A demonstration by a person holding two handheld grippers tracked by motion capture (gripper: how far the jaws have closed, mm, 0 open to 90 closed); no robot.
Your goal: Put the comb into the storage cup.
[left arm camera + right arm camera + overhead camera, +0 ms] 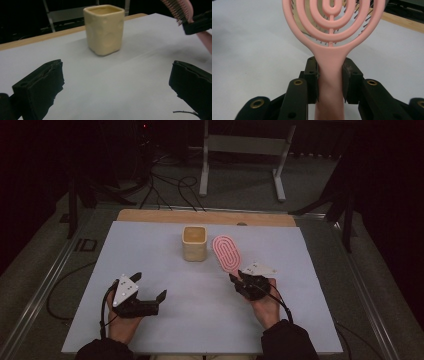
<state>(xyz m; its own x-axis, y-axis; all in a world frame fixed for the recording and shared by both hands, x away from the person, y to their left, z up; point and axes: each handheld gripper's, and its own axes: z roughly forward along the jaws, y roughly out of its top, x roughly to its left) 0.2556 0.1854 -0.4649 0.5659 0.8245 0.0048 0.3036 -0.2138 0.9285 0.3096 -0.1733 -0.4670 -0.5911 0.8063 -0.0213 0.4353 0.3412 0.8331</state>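
Pink brush (226, 252) is clamped at its handle by right tool (239, 279), long axis angled toward upper-left, beside cream cup (194, 243); left tool (148, 287) is held wide, empty.

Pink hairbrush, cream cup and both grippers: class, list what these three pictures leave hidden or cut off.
- Pink hairbrush: the right gripper view's top edge cuts its head; its handle end is hidden between the pads of the right gripper.
- Cream cup: its contents are too dim to make out in the high view, and its rim hides them in the left gripper view.
- Left gripper: the bottom edge cuts its open jaws.
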